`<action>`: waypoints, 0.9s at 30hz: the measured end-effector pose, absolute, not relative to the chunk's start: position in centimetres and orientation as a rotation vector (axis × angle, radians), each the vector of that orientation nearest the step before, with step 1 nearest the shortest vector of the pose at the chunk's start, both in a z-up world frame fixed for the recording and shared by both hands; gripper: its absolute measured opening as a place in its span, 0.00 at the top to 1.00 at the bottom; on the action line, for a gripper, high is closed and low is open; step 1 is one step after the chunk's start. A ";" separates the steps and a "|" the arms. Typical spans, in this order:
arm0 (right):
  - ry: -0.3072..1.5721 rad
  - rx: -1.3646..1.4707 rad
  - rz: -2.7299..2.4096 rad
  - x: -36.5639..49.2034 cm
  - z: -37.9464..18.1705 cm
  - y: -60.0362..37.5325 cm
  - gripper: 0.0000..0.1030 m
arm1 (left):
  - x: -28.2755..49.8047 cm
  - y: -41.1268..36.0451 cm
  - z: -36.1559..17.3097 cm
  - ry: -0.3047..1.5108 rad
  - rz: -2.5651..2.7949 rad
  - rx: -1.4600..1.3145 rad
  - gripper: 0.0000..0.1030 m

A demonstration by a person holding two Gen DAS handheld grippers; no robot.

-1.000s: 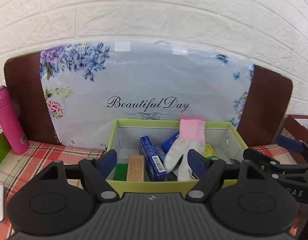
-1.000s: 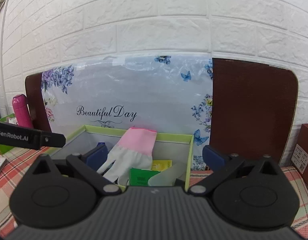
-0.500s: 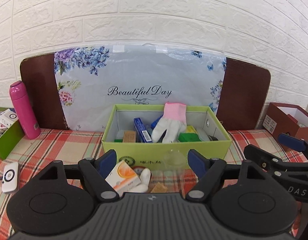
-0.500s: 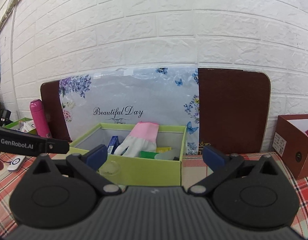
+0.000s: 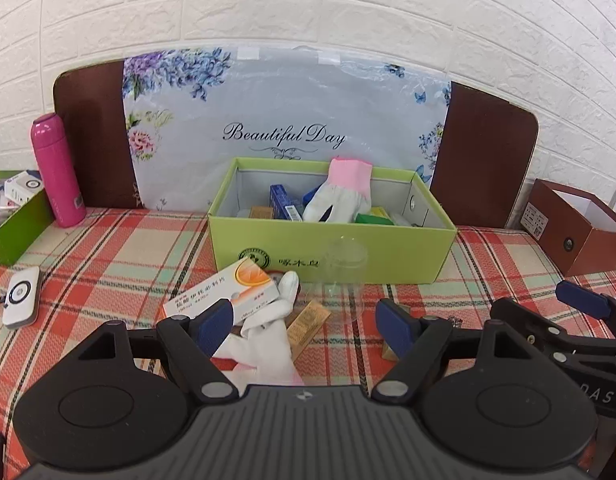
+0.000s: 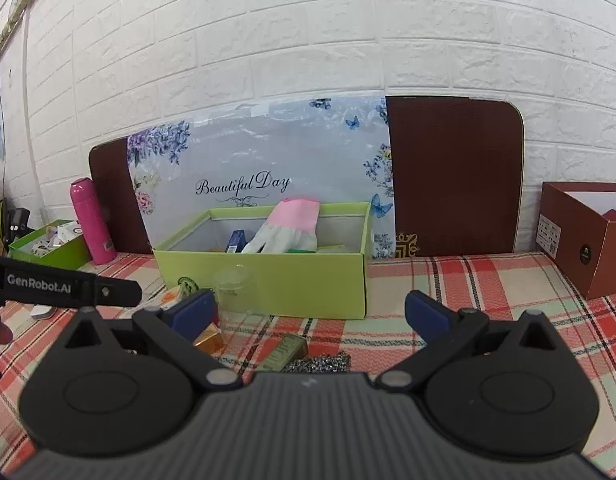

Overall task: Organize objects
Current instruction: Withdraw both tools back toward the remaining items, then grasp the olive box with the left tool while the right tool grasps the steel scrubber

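Left gripper [image 5: 304, 322]: lower centre of the left wrist view; jaws stand wide apart, nothing between the blue pads.
Right gripper [image 6: 309, 310]: lower centre of the right wrist view; jaws wide apart and empty.
Worktop [image 5: 120, 252]: covered with a red, green and cream plaid cloth.
Lime-green cardboard box [image 5: 331, 252]: open-topped, centre of the left wrist view, set against the floral "Beautiful Day" panel [image 5: 284, 120].
Box contents: white work glove with pink cuff [image 5: 341, 192] draped over the other items, cuff leaning on the back wall; blue carton [image 5: 283, 202] upright to its left; a green packet at its right; the rest too small to tell.
Clear plastic cup [image 5: 343, 276]: upright on the cloth, just in front of the box's front wall.
White-and-orange medicine carton [image 5: 228, 294]: lying flat on the cloth, lower left of the box, partly behind the left pad.
Second white glove [image 5: 268, 336]: on the cloth between the jaws of the left gripper, touching the carton.
Small tan sachet [image 5: 308, 324]: flat, just right of that glove.
Gold-brown packet [image 6: 286, 350]: lower centre of the right wrist view, with a grey metal scourer [image 6: 319, 362] touching it.
Pink flask [image 5: 58, 170]: upright, far left.
Dark-green tray box [image 5: 16, 232]: left edge.
Brown box [image 5: 571, 226]: right edge, open.
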State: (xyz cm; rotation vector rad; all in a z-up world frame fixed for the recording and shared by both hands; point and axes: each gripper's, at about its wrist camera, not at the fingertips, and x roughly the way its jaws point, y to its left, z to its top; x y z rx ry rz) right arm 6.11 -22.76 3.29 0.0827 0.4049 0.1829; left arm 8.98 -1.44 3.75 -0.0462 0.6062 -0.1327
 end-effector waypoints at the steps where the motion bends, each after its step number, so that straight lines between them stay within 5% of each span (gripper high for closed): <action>1: 0.411 0.082 0.181 6.0 3.1 -22.7 0.00 | 8.9 -1.3 3.5 0.613 -0.131 -0.048 0.21; 22: 0.569 0.033 0.260 11.5 -6.0 -21.1 0.03 | 7.9 1.3 -1.6 0.746 -0.130 -0.080 0.21; 23: 0.572 0.034 0.269 11.7 -6.2 -21.0 0.07 | 7.9 1.2 -1.6 0.745 -0.140 -0.081 0.21; 26: 0.587 0.043 0.292 11.7 -6.1 -21.3 0.50 | 8.3 0.6 -1.4 0.741 -0.166 -0.075 0.21; 27: 0.588 0.045 0.289 11.5 -6.0 -21.5 0.50 | 8.4 0.3 -1.4 0.738 -0.176 -0.070 0.21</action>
